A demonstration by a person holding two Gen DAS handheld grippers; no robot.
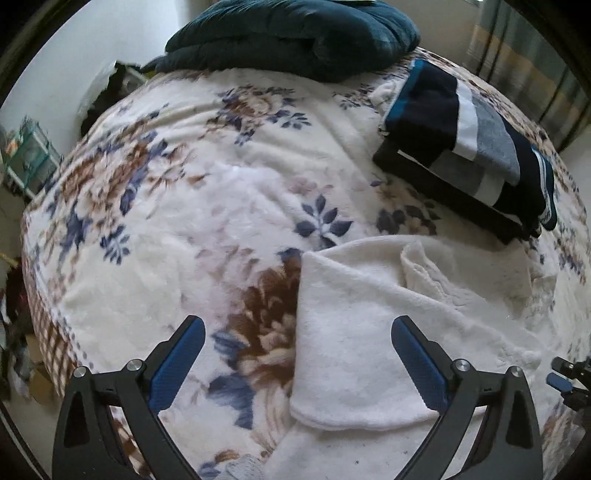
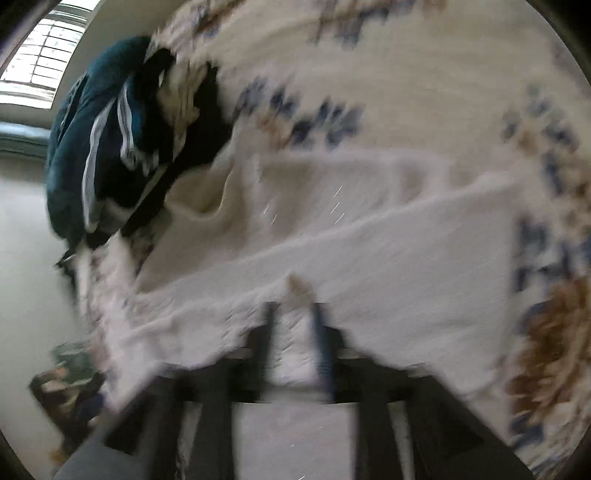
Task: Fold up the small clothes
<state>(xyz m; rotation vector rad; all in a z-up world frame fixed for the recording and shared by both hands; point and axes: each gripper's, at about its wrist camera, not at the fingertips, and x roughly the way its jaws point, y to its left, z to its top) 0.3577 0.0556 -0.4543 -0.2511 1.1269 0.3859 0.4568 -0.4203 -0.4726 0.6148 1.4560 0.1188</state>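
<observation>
A white fleecy garment (image 1: 373, 332) lies partly folded on the floral bedspread (image 1: 184, 192); it also shows in the blurred right wrist view (image 2: 388, 258). My left gripper (image 1: 297, 332) is open above the garment's left edge, its blue-padded fingers (image 1: 177, 362) spread wide and holding nothing. My right gripper (image 2: 293, 314) is shut on the near edge of the white garment, with cloth bunched between its fingers. A piece of the right gripper (image 1: 569, 380) shows at the right edge of the left wrist view.
A stack of folded dark, grey and white striped clothes (image 1: 469, 147) lies at the right of the bed, also in the right wrist view (image 2: 122, 147). A dark teal quilt (image 1: 295, 33) lies at the far end. Clutter (image 1: 26, 158) stands beside the bed.
</observation>
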